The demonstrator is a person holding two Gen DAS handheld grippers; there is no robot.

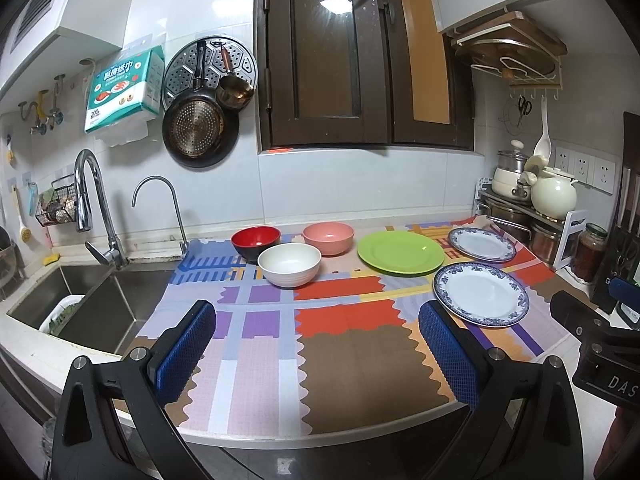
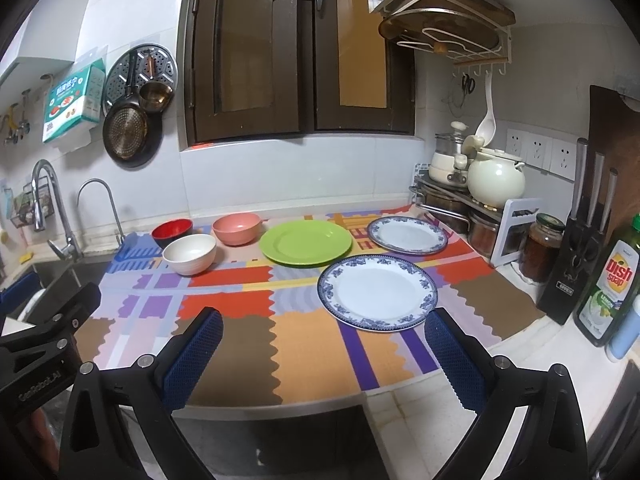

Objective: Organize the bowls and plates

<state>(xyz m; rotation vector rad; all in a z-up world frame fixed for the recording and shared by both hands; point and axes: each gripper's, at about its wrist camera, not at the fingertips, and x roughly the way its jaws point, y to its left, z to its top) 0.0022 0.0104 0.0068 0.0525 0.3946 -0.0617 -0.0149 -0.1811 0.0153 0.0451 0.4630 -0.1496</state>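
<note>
Even, slightly dim indoor light with soft shadows. A pale glare patch sits on the window glass (image 1: 334, 2). Fisheye bending and black vignetting mark the edges.

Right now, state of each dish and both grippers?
red bowl: upright, empty
white bowl: upright, empty
pink bowl: upright, empty
green plate: flat, unstacked
far blue-rimmed plate: flat, empty
near blue-rimmed plate: flat, empty
left gripper: open
right gripper: open
</note>
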